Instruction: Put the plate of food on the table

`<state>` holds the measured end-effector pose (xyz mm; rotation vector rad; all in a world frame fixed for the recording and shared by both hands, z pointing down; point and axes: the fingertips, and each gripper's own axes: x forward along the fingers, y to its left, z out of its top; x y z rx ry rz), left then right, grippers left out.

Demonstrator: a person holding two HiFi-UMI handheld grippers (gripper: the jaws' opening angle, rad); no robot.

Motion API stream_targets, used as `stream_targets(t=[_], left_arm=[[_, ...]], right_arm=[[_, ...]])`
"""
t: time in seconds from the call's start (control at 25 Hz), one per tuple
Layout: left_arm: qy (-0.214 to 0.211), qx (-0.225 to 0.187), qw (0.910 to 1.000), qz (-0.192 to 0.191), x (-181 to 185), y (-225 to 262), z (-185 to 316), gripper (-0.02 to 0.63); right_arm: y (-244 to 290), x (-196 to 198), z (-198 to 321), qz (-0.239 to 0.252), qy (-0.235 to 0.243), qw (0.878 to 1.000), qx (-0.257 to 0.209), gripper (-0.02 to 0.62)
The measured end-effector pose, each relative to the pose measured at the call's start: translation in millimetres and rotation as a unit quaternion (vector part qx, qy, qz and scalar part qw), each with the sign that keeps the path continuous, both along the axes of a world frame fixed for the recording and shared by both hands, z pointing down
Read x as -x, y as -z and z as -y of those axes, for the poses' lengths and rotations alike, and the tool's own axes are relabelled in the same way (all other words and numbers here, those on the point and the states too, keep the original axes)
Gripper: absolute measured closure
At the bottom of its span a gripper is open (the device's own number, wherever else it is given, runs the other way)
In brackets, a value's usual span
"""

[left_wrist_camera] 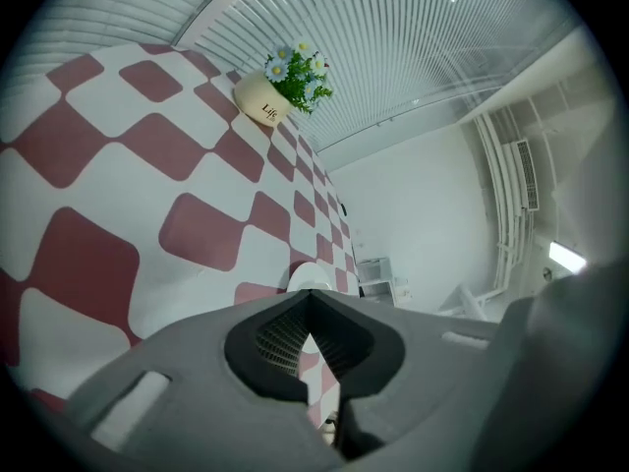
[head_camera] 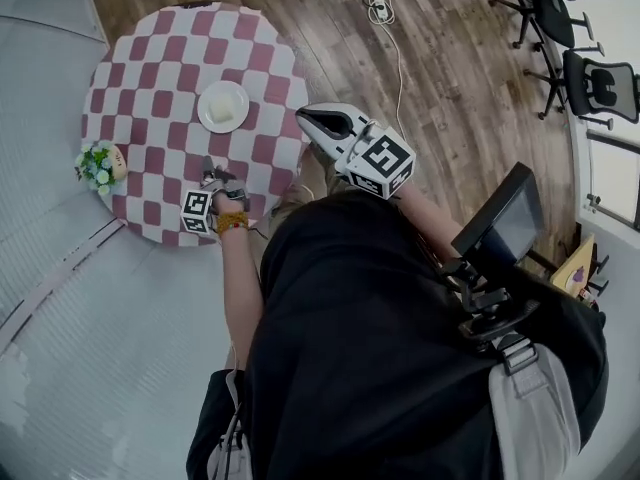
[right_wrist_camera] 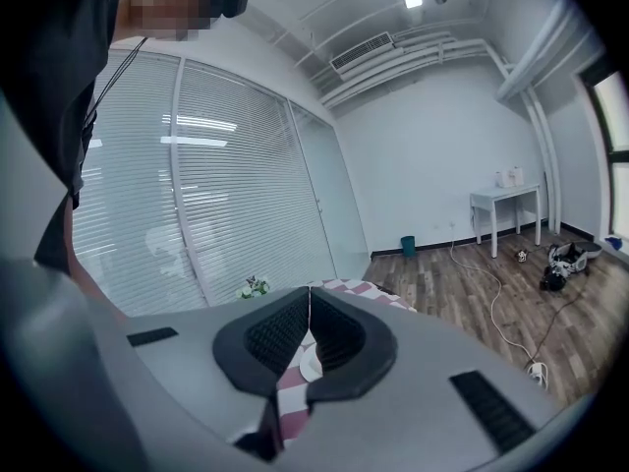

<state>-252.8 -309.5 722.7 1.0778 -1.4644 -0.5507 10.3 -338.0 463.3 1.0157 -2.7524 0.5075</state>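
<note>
A white plate (head_camera: 222,106) with a pale piece of food rests on the round table (head_camera: 150,78) covered in a red-and-white checked cloth. My left gripper (head_camera: 209,164) hovers over the table's near part, short of the plate, shut with nothing in it. Its own view has the jaws (left_wrist_camera: 311,293) closed, the plate (left_wrist_camera: 311,274) peeking just beyond them. My right gripper (head_camera: 303,115) hangs at the table's right edge, also shut and empty. In the right gripper view the closed jaws (right_wrist_camera: 310,289) frame a sliver of the plate (right_wrist_camera: 309,364).
A small pot of flowers (head_camera: 100,165) stands at the table's left edge, also as the flower pot (left_wrist_camera: 263,101) in the left gripper view. Blinds and glass walls lie to the left. Office chairs (head_camera: 575,28) and a floor cable (head_camera: 385,28) are at the far right; a white side table (right_wrist_camera: 506,200) stands by the wall.
</note>
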Motion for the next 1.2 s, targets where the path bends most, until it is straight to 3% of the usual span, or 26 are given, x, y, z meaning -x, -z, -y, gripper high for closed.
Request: stream_targets(t=[0.36,0.68,1.0,1.2], left_arm=[[-0.031,-0.019,0.9985,0.041,9.0,24.6,-25.9,0.601],[-0.052,-0.085,0.9900,0.100,37.1,81.2,-27.0,0.601],[-0.118,-0.107,0.9685,0.191,42.5,129.0,-26.6,0.601],[-0.160,-0.126,0.9448,0.257,34.5,148.4,-26.8,0.601]], right_arm=[[5.9,18.1,0.2,-0.001,0.022,1.000,-0.012,0.584],[3.9,54.3,-8.4,-0.001,0.058,0.998,-0.019,0.584],[11.2,80.6,-12.0,0.004,0.082,0.996,-0.028,0.584],[12.2,83.6,-19.2,0.000,0.083,0.996,-0.031,0.584]])
